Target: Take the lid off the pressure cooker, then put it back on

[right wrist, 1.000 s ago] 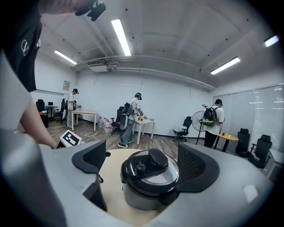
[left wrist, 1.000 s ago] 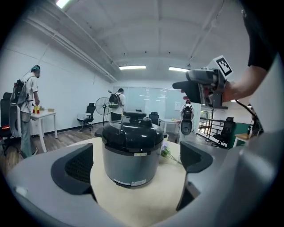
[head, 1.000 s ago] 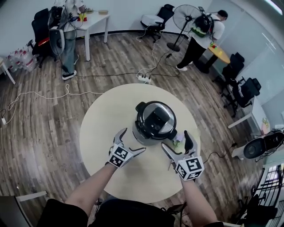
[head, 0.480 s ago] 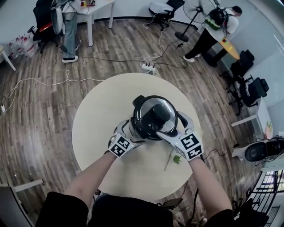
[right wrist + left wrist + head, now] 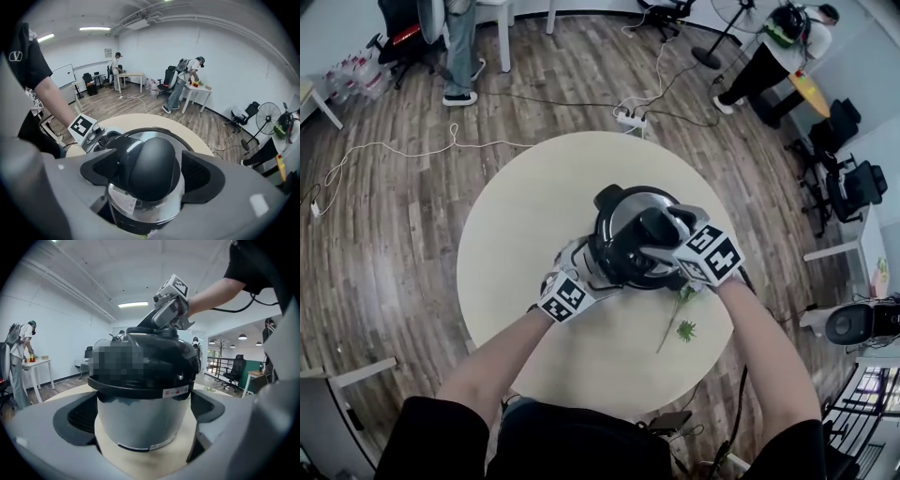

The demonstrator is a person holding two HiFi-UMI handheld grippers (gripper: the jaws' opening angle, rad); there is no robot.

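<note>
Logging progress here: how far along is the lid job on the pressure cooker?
Nothing finished: the lid is still on the pressure cooker. In hand: the left hand-held gripper straddles its body; the right hand-held gripper has just been closing its jaws around the lid knob, not visibly clamped. Left: lifting the lid off, then refitting it.

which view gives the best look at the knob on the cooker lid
Right gripper view: the lid knob sits whole between the right gripper's fingers, which have just been closing round it. Head view has that gripper partly covering it; left gripper view shows the cooker side-on, knob mostly masked.
</note>
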